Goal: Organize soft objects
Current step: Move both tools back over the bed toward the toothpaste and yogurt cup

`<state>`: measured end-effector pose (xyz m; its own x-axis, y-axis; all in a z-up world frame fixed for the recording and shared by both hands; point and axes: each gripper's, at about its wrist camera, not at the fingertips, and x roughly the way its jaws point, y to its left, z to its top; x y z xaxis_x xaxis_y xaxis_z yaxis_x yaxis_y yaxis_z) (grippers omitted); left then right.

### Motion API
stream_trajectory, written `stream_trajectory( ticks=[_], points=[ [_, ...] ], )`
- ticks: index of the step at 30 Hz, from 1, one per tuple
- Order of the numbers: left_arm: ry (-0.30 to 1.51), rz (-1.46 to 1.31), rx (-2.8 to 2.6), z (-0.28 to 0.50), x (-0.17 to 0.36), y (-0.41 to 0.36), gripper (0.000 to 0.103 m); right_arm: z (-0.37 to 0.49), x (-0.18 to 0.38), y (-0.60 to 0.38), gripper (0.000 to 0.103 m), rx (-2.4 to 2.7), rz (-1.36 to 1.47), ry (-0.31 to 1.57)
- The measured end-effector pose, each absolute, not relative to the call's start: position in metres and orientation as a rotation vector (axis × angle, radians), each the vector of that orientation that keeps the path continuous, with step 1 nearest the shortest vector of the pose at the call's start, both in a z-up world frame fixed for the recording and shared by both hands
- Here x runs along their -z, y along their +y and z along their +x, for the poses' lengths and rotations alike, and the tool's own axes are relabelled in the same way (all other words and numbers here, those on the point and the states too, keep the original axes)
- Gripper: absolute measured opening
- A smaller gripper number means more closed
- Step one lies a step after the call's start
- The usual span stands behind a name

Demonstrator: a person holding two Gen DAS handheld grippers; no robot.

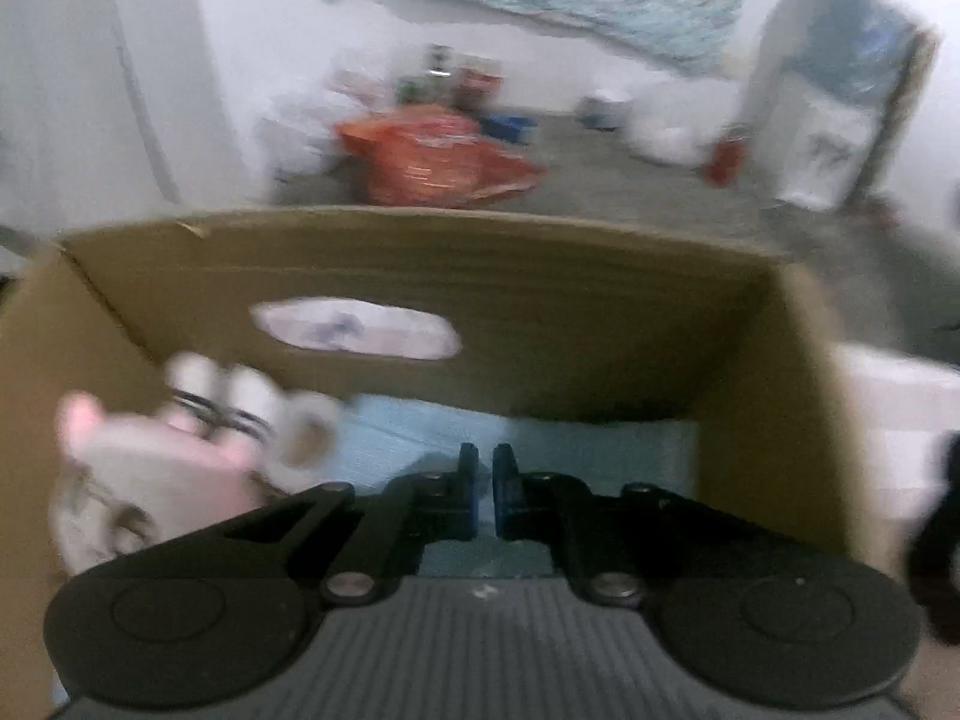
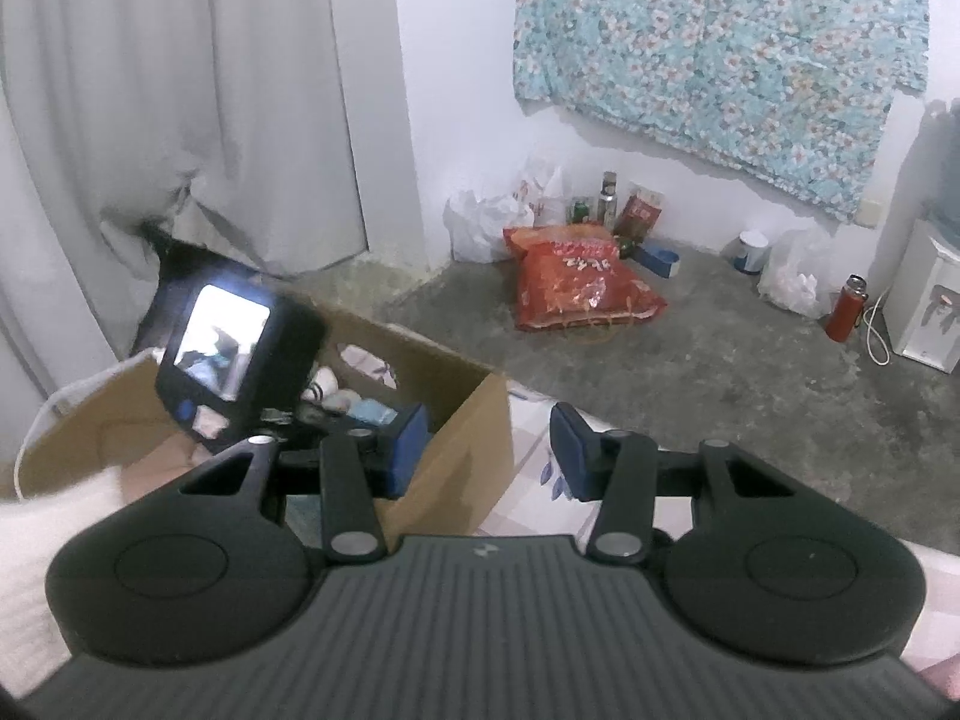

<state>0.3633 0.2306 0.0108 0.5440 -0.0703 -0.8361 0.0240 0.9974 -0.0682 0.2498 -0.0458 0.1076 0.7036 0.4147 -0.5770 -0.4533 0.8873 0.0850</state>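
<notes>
grey concrete floor (image 2: 690, 360) ran past the bed to a white wall with a floral cloth (image 2: 714, 54) pinned up. my cardboard box (image 1: 540, 312) sat on the bed, a pale plush toy (image 1: 162, 468) blurred in its left corner over something light blue. i had the left gripper (image 1: 485, 495) inside, jaws closed on nothing. the right gripper (image 2: 489, 450) hung half open and empty beside the box's corner. an orange bag (image 2: 582, 282) lay beyond.

My right gripper (image 2: 489, 450) stands with jaws apart and nothing between them, above the near corner of the cardboard box (image 2: 474, 420). My left gripper (image 2: 240, 354) hangs over the box, screen toward me.
</notes>
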Motion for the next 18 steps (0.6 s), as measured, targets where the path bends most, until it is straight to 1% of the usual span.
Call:
stream_trajectory(
  ticks=[1, 4, 8, 9, 10, 12, 13, 15, 17, 18],
  points=[
    [1.016, -0.093, 0.108, 0.364, -0.010, 0.230, 0.004, 0.247, -0.112, -0.053, 0.045, -0.477, -0.058, 0.621],
    [1.077, -0.151, 0.124, 0.375, 0.005, 0.230, 0.006, 0.234, -0.125, -0.074, 0.045, -0.467, -0.042, 0.609],
    [1.055, -0.132, 0.078, 0.378, 0.006, 0.228, 0.006, 0.196, -0.144, -0.112, 0.045, -0.443, -0.008, 0.574],
    [1.063, -0.118, 0.060, 0.376, 0.003, 0.228, 0.011, 0.186, -0.149, -0.123, 0.045, -0.436, 0.003, 0.562],
    [1.070, -0.081, 0.032, 0.374, -0.001, 0.227, 0.014, 0.174, -0.153, -0.135, 0.045, -0.429, 0.021, 0.550],
    [1.036, 0.029, -0.005, 0.358, -0.021, 0.219, 0.015, 0.154, -0.158, -0.160, 0.046, -0.429, 0.056, 0.540],
    [1.012, 0.083, -0.009, 0.349, -0.034, 0.213, 0.018, 0.143, -0.160, -0.173, 0.046, -0.430, 0.080, 0.541],
    [0.962, 0.165, -0.014, 0.325, -0.064, 0.202, 0.020, 0.122, -0.159, -0.197, 0.046, -0.440, 0.104, 0.548],
    [0.896, 0.175, 0.034, 0.291, -0.097, 0.191, 0.027, 0.099, -0.153, -0.221, 0.046, -0.428, 0.129, 0.547],
    [0.864, 0.153, 0.072, 0.278, -0.112, 0.187, 0.034, 0.087, -0.149, -0.234, 0.047, -0.421, 0.140, 0.548]
  ],
)
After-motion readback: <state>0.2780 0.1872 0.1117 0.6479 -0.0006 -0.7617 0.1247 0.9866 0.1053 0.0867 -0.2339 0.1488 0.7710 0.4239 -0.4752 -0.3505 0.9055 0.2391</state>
